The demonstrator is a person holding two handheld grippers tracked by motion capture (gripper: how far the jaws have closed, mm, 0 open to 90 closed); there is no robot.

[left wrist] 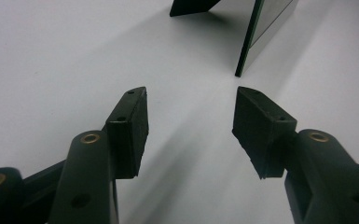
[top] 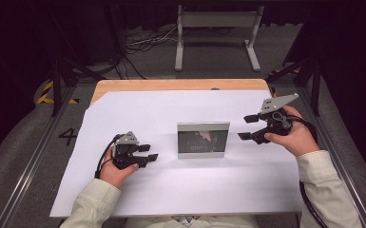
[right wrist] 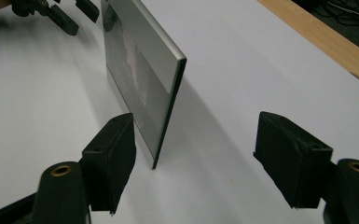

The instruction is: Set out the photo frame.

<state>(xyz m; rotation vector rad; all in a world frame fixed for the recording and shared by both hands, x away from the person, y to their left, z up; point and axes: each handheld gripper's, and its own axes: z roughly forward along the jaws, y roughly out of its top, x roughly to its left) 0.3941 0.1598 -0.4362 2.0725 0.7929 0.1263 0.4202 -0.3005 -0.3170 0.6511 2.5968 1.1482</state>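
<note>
The picture frame stands upright near the middle of the white sheet, its silver border around a dark glossy picture facing me. In the left gripper view I see its edge at about one o'clock from the jaws, with its dark back stand resting on the sheet behind it. In the right gripper view the frame runs edge-on away from the camera, its near lower corner just ahead of the jaw on that view's left, not touching as far as I can tell. From the frame, my left gripper sits at about eight o'clock in the high view, close to the frame's left edge but apart from it, jaws spread wide with nothing between them (the left gripper view shows bare sheet in the gap). My right gripper is at about three o'clock from the frame, just beside its right edge, raised a little, its jaws also wide apart and empty. The sheet covers most of the wooden table, whose bare strip shows at twelve o'clock. Beyond that, at the far side of the floor, stands a grey metal stand, with cables lying at about eleven o'clock.
</note>
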